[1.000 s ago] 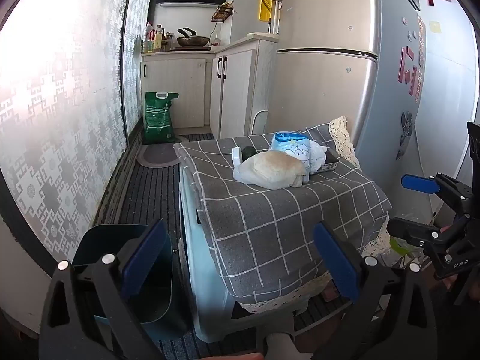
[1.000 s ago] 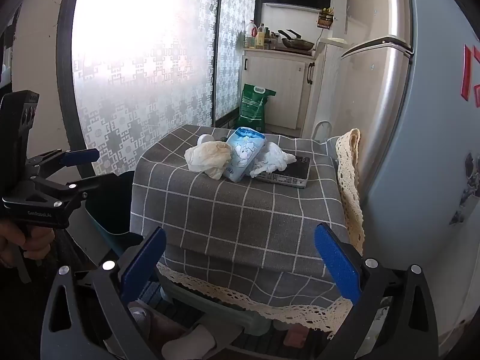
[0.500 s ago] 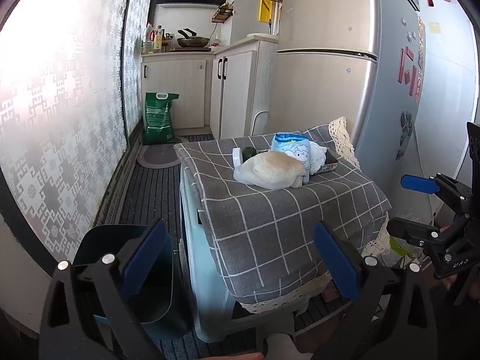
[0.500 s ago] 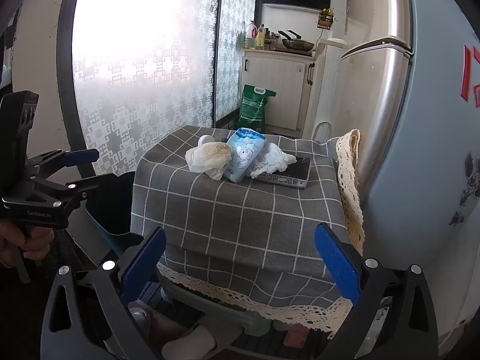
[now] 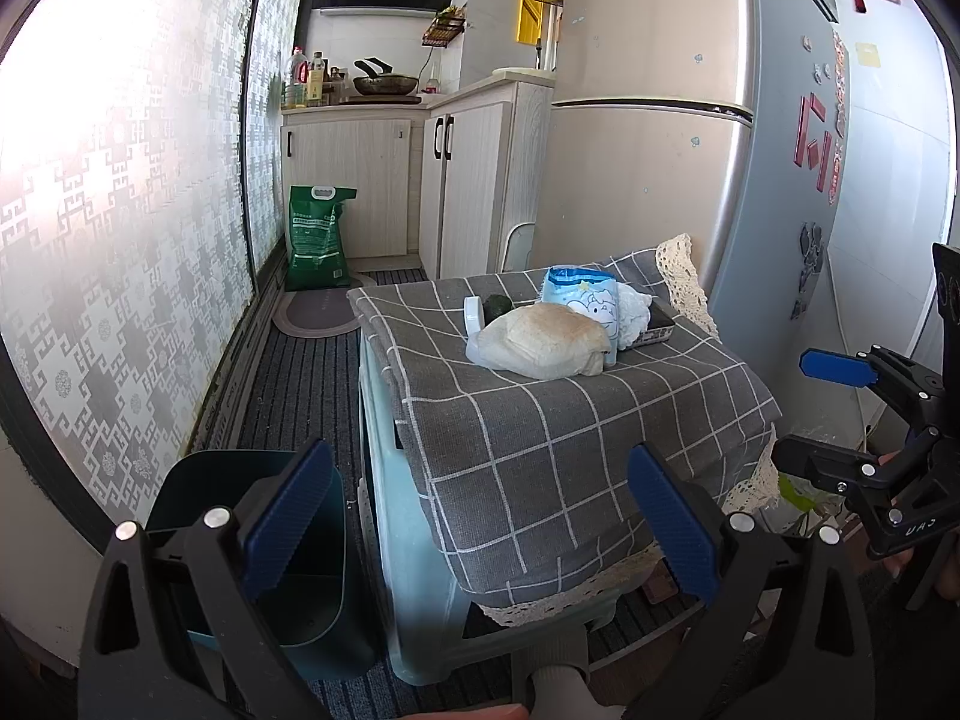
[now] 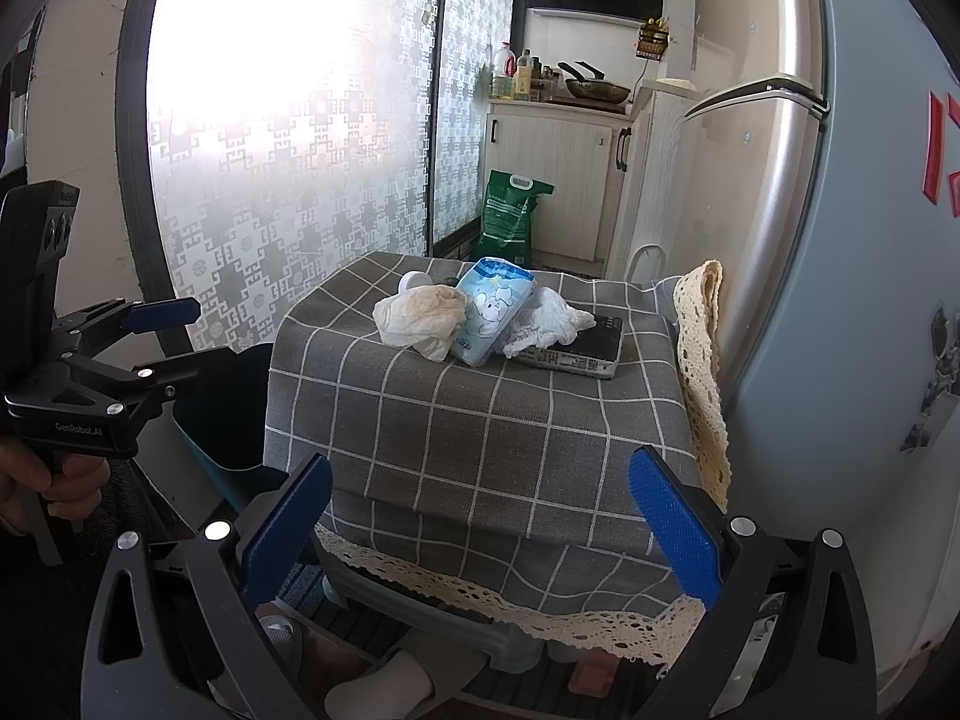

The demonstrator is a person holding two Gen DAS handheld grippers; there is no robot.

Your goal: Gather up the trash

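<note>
A stained crumpled tissue, a blue tissue pack, a white crumpled tissue, a small white lid and a dark flat box lie on the grey checked cloth of a low table. A dark teal bin stands on the floor left of the table. My left gripper is open and empty, low in front of the table. My right gripper is open and empty, before the table's front edge.
A silver fridge stands behind and right of the table. A patterned glass door runs along the left. Kitchen cabinets and a green bag are at the back. Slippers lie under the table.
</note>
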